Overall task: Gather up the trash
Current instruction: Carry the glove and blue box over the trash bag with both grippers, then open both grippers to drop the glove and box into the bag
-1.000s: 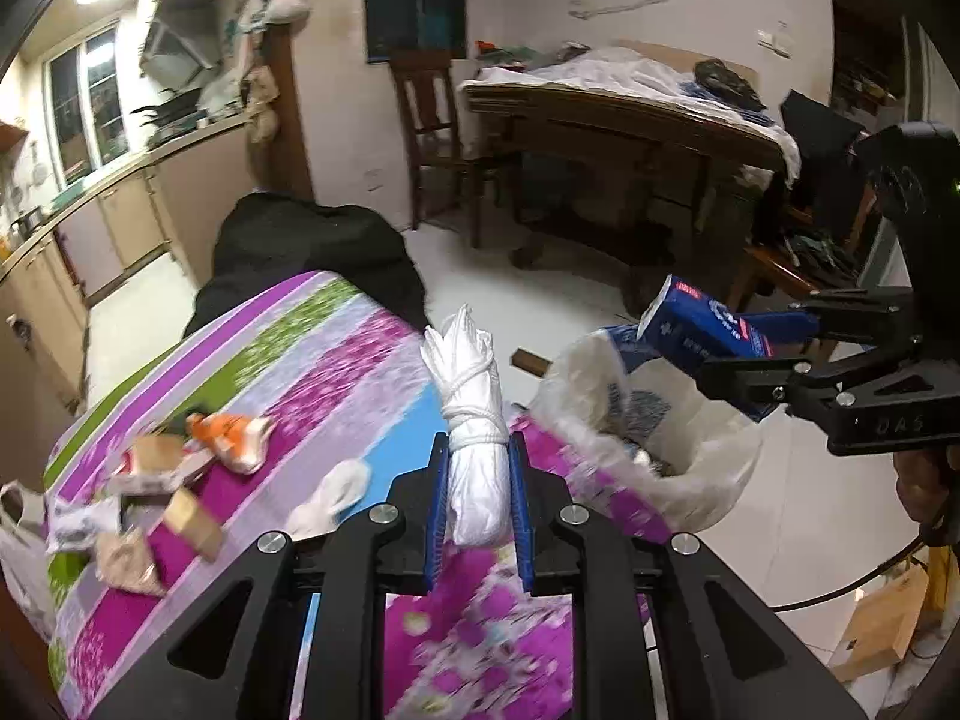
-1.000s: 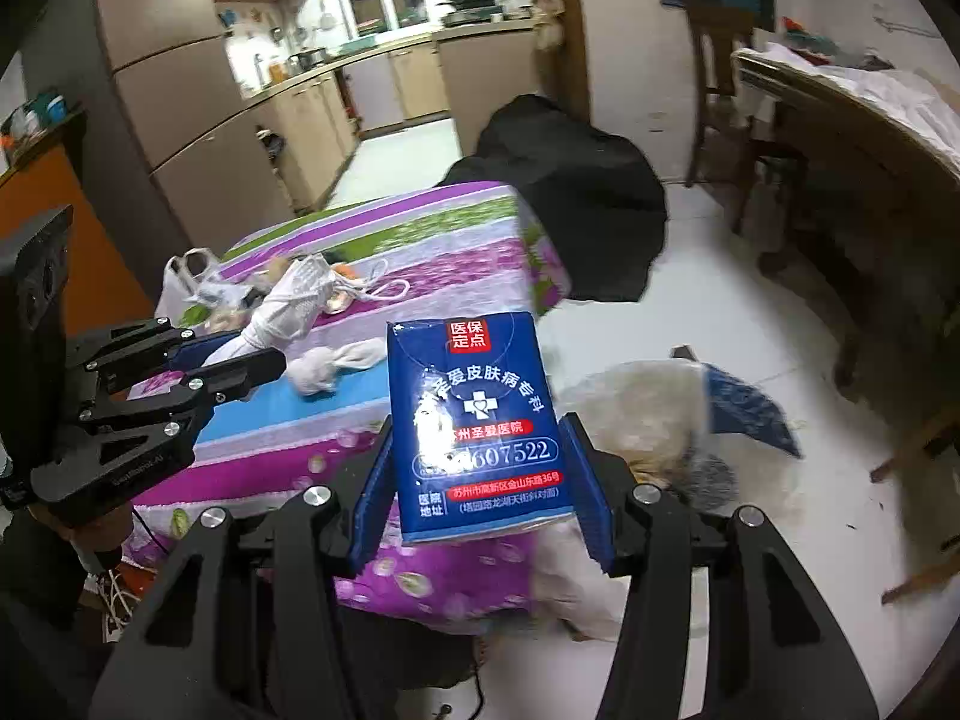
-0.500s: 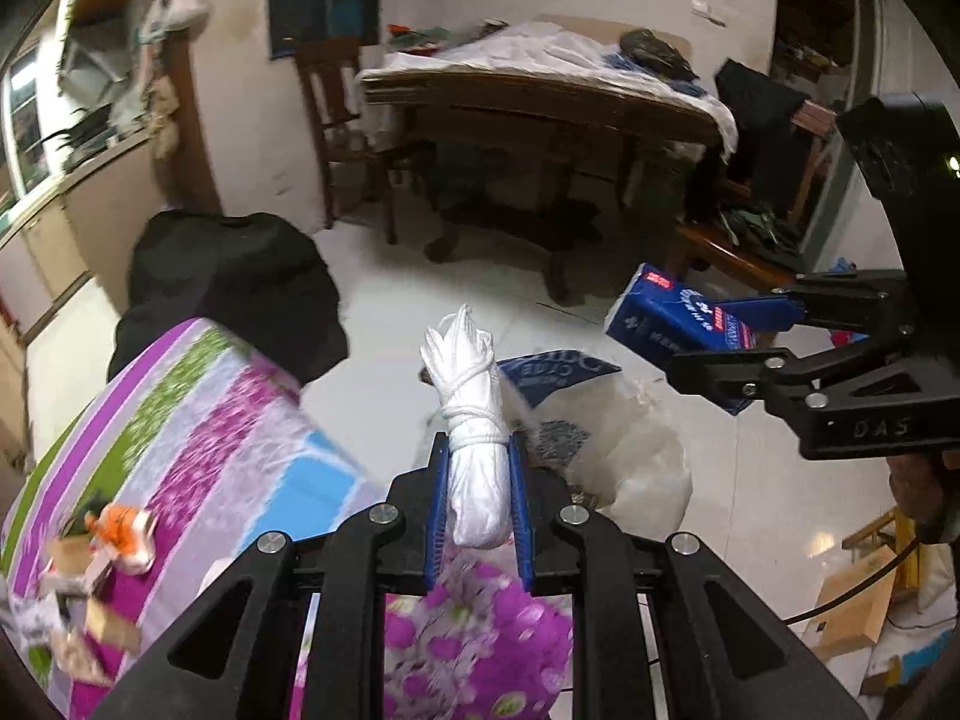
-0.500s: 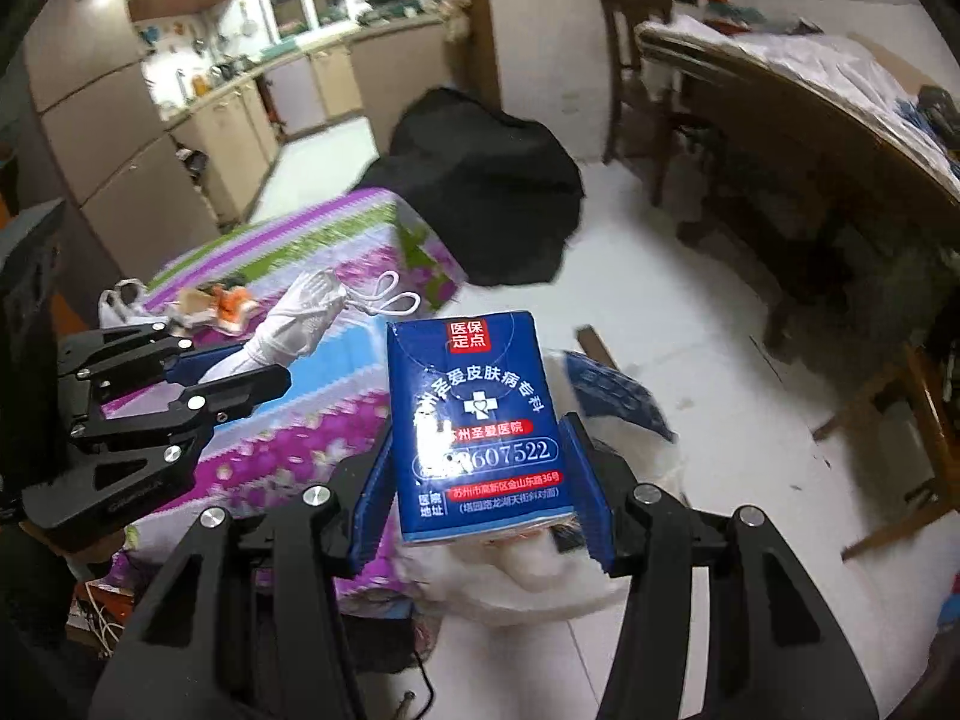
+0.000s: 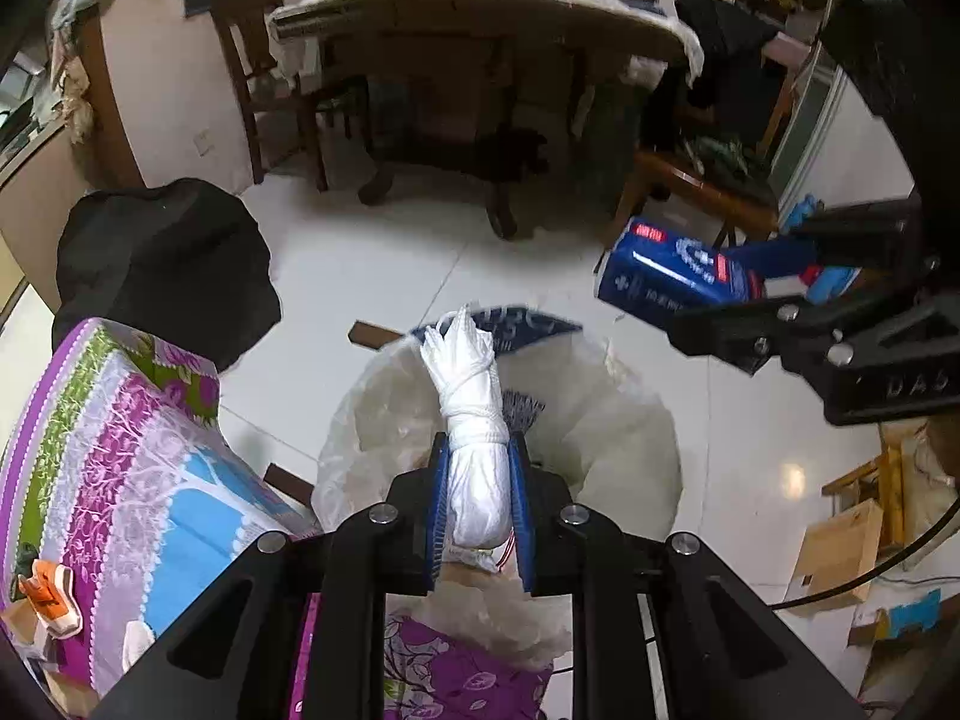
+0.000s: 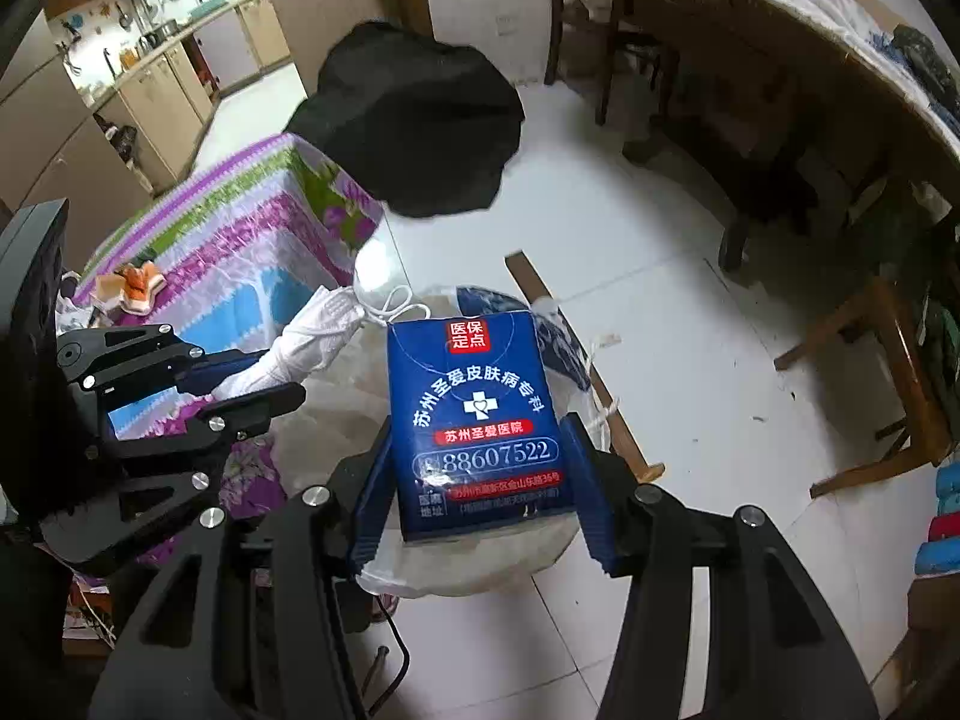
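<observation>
left gripper: my blue pads are clamped tight on a white rolled-up face mask bundle bound with its ear loop; narrow gap, filled by the bundle.
mask position: sticks up and forward out of the jaws, hanging over the open mouth of the bin; tip leans slightly left.
right gripper: my jaws stand wider apart, closed on a blue rectangular tissue pack with white Chinese print and a red label; the pads press both long sides of its lower half.
tissue pack position: held above the bin's near rim in the right wrist view; in the left wrist view it sits up right of the bin (slightly blurred there).
trash bin: round bin lined with a translucent white plastic bag, on the floor just beside the table corner; some blue printed trash lies inside at the far rim.
table: covered in a striped purple, green and blue floral cloth, left of the bin; an orange-and-white wrapper and other scraps lie on it, well apart from the bin.
floor: white glossy tiles.
farther: a black draped cloth lump beyond the table.
far back: dark wooden dining table with a wooden chair.
</observation>
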Available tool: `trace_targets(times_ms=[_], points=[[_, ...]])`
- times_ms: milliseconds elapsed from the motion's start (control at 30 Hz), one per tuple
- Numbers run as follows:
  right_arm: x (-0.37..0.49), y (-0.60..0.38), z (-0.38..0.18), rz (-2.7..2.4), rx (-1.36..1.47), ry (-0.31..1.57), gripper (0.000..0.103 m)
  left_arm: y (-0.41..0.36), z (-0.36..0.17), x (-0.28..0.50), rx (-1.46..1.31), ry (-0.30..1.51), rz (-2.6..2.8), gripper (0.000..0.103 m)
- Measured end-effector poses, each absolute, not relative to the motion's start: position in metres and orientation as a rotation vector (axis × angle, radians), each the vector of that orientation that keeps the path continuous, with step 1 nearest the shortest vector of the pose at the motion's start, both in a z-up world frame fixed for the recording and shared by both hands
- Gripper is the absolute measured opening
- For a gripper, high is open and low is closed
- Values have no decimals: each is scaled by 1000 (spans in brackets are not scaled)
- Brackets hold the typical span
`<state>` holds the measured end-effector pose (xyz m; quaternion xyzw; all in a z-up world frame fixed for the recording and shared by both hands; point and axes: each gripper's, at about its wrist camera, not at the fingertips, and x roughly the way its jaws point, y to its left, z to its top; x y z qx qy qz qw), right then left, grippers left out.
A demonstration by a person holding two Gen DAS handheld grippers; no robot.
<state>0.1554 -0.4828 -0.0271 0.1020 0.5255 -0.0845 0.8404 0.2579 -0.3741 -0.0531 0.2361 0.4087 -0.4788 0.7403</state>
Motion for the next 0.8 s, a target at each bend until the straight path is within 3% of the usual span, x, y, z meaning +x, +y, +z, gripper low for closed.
trace_targets(times_ms=[367,500,800], points=[[169,-489,-45,-156,228,1153,52,-382,-79,259,551,921,-1031,20],[172,-493,-44,-161,247,1128,63,-382,-87,261,566,924,-1004,22],[171,-486,-49,-159,225,1130,63,-372,-89,259,573,906,-1000,23]])
